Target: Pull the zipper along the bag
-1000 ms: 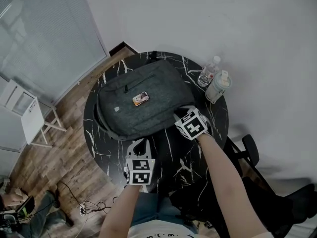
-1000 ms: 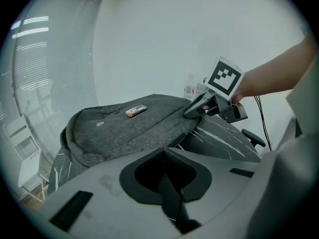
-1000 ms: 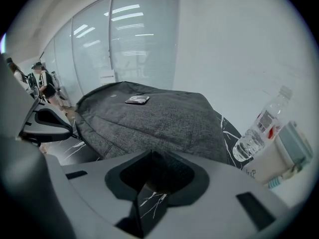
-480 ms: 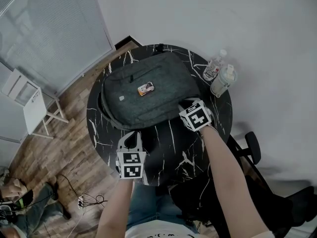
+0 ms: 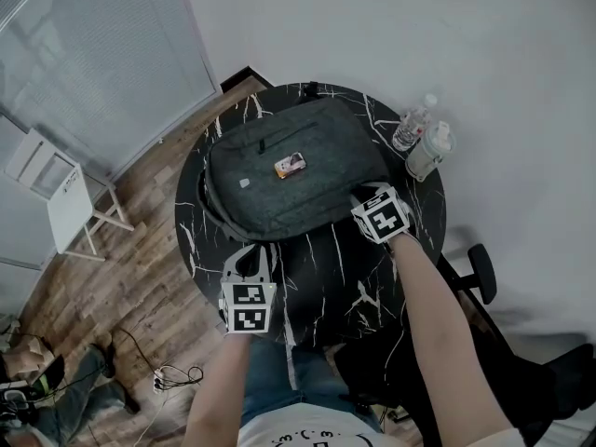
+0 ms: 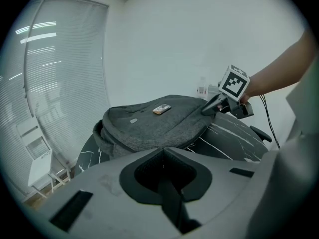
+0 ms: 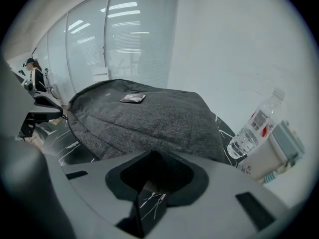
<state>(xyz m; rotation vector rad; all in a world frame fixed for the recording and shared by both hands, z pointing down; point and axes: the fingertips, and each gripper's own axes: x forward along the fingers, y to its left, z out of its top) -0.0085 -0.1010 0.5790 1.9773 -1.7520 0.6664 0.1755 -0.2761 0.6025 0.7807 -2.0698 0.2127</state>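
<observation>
light: soft, even, rather dim | shadows: faint | glare: ceiling strip lights mirrored in window (image 7: 124, 14) | edges: gripper views fisheye-bent, black corners | focus: close foreground soft

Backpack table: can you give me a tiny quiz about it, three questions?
1. What lies on top of the grey backpack? A) a spoon B) a small flat item C) an apple
2. True or false: the water bottle stands on the floor.
3. Fill in: the gripper with its jaws shut is the ___ one.
Key: 1 B. 2 False: it stands on the table. 3 Left: the left gripper.
</observation>
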